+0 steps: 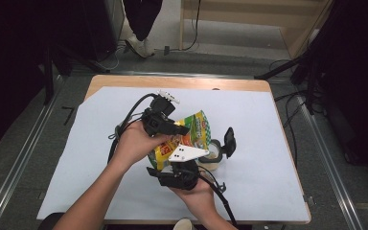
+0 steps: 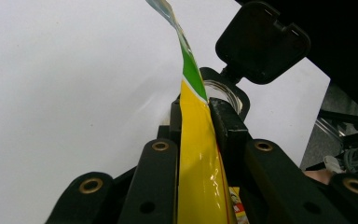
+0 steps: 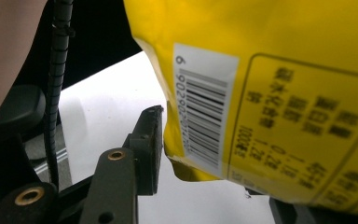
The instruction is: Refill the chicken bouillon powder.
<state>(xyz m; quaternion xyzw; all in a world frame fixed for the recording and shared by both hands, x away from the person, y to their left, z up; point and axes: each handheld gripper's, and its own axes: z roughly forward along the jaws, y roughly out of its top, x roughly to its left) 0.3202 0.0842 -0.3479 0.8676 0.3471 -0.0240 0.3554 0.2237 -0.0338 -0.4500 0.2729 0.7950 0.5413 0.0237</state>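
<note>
A yellow and green snack bag (image 1: 191, 134) is held above the white sheet between both hands. My left gripper (image 1: 179, 128) comes in from the left and is shut on the bag's upper edge. In the left gripper view the bag (image 2: 196, 154) runs edge-on between the pressed jaws of the left gripper (image 2: 200, 112). My right gripper (image 1: 165, 167) sits below the bag with a white three-cornered plate on top. In the right gripper view the bag's barcode corner (image 3: 200, 121) hangs between the jaws of the right gripper (image 3: 214, 154). One pad (image 3: 151, 144) stands just beside it, and the other jaw is hidden behind the bag.
A clear round container (image 1: 213, 155) with its black lid (image 1: 229, 141) flipped up stands right of the bag; the container (image 2: 223, 91) also shows past the left jaws. A white sheet (image 1: 268, 124) covers the wooden table (image 1: 182, 82). A person's legs (image 1: 141, 24) stand beyond the far edge.
</note>
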